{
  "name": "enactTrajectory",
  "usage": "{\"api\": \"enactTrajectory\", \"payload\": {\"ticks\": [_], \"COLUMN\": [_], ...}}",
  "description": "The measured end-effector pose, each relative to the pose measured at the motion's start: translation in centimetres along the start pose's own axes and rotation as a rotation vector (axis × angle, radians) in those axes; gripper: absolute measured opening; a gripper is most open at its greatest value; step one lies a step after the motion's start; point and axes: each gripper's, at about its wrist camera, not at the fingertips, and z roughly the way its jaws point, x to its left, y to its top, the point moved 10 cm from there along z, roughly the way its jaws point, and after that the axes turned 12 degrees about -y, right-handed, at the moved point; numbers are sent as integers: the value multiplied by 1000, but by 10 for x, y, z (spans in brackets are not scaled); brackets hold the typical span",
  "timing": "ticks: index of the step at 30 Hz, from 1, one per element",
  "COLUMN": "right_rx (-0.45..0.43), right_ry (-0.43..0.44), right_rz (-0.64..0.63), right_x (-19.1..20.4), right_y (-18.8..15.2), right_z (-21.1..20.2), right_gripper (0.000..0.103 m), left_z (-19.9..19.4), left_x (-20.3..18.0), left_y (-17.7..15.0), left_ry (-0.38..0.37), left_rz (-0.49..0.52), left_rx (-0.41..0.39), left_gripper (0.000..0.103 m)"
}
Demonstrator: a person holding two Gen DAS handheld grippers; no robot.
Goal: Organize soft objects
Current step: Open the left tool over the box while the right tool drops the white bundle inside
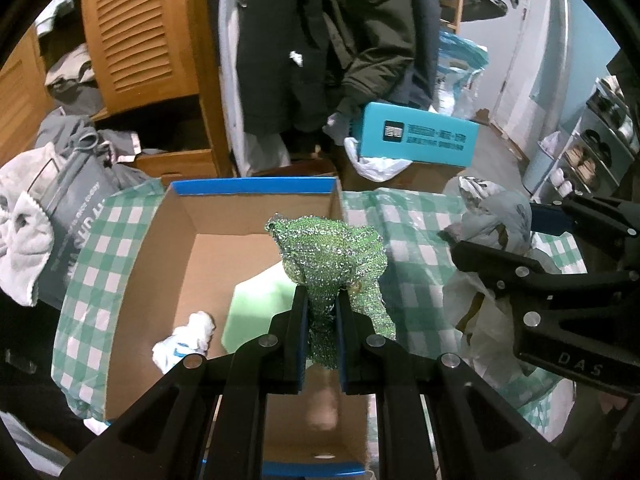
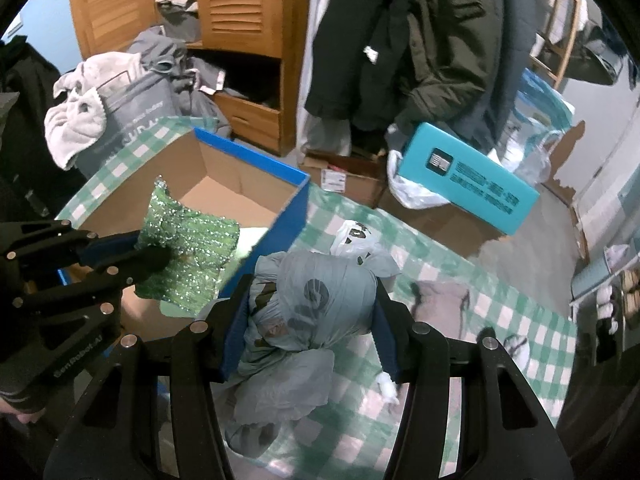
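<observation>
Cluttered closet backdrop; green-checked cloth covers work surface. Left gripper pinched tight on glittery green mesh, held above open cardboard box, likely for drop-in. Right gripper, beside box's blue wall, grips grey plastic bag bundle mid-width. White crumpled item already inside box, below-left of left gripper; identity unclear.

**Grippers: pose and state**

Left gripper: pitched steeply downward, jaws nearly together, blue pads pinching a green sparkly cloth.

Right gripper: pitched steeply downward, jaws about half spread, pads pressing both sides of a grey plastic bag bundle. It stands just beside the left gripper.
</observation>
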Motion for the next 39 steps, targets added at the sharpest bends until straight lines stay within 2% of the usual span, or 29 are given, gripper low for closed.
{"api": "enactTrajectory", "payload": {"ticks": [14, 25, 29, 32, 34, 39], "right_rx": [-10, 22, 40, 41, 48, 68], "right_ry": [60, 107, 132, 140, 144, 139], "right_rz": [-99, -160, -175, -187, -192, -183], "right_x": [61, 98, 110, 116, 118, 116], "right_y": [29, 37, 35, 36, 35, 32], "right_z": [14, 37, 42, 43, 45, 50], "right_gripper": [54, 54, 54, 55, 57, 64], "left_z": [-3, 8, 7, 4, 4, 3], "left_x": [60, 96, 101, 104, 108, 115], "left_y": [-8, -23, -22, -21, -22, -24], "left_ry": [63, 107, 134, 147, 168, 191], "left_rz": [-76, -127, -115, -116, -116, -127], "left_rx": [4, 43, 46, 39, 40, 45], "left_gripper": [12, 12, 12, 16, 28, 39]}}
